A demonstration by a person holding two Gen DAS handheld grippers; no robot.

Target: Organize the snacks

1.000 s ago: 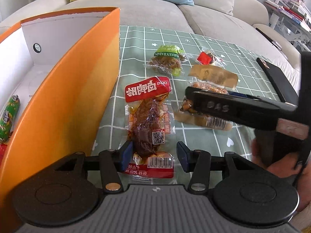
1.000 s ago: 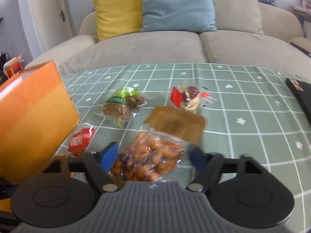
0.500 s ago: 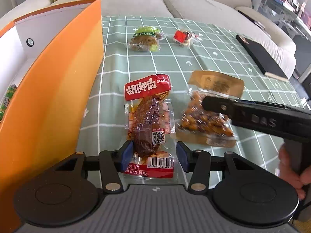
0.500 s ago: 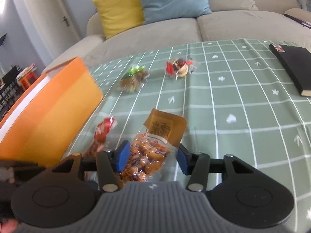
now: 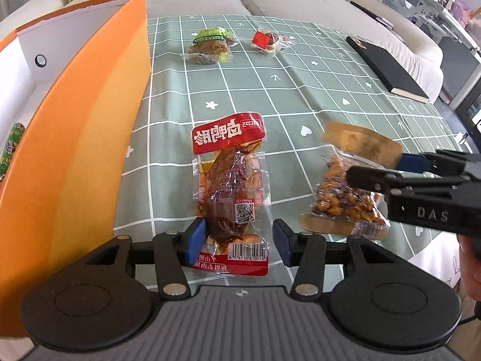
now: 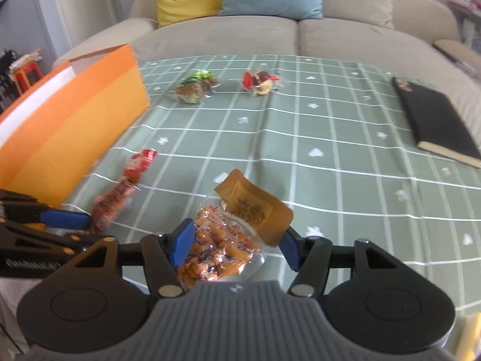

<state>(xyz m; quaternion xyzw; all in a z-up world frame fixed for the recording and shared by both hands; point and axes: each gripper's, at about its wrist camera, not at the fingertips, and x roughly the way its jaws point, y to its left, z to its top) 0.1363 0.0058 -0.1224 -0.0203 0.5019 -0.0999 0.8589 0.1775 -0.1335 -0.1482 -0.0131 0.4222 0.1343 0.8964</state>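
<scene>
My left gripper [image 5: 239, 245] is shut on the near end of a red meat snack pack [image 5: 230, 186], which it holds off the green checked tablecloth [image 5: 270, 96]. My right gripper [image 6: 234, 243] is shut on a clear bag of orange nuts with a brown header [image 6: 222, 246] and holds it above the cloth; it also shows at the right of the left wrist view [image 5: 345, 189]. An orange box [image 5: 75, 138] with a white inside stands at the left. A green raisin pack [image 5: 210, 45] and a small red-labelled snack [image 5: 266, 42] lie at the far side.
A black notebook [image 6: 436, 117] lies at the right edge of the table. A green sausage snack [image 5: 10, 147] lies inside the box. A beige sofa [image 6: 240, 33] with yellow and blue cushions stands behind the table.
Both grippers have lifted and drawn back toward me with their packs. The raisin pack and the red snack now look farther away.
</scene>
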